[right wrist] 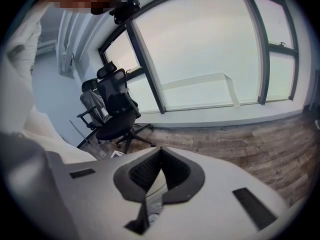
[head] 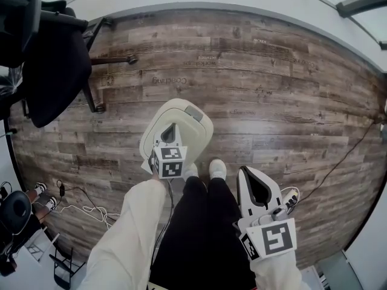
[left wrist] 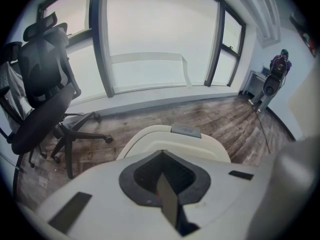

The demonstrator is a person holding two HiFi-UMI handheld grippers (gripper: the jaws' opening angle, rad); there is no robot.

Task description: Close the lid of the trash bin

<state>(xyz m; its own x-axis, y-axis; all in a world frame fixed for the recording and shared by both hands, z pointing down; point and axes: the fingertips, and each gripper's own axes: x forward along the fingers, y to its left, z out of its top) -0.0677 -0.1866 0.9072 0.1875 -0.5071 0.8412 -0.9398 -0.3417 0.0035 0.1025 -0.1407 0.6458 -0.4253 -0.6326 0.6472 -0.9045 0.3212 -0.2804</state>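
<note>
On grainy wood planks (head: 272, 83), rounded cream plastic trash bin (head: 196, 125); left gripper (left wrist: 161, 152) and right gripper (right wrist: 160, 149) each pressed together, empty

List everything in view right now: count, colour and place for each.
Trash bin: one, cream with a grey tab, on the floor below the left gripper.
Office chair: one, black, far left near the window.
Cables: white, loose on the floor at left. There is also a dark one at right.
Floor: brown wood planks.
Window: large, dark frames, behind the bin.
Shoes: a pair, white, next to the bin.
Trousers: black, bottom centre.
Sleeves: cream, one on each arm.
Left gripper: white, shut, empty, over the bin.
Right gripper: white, shut, empty, held off to the right.
</note>
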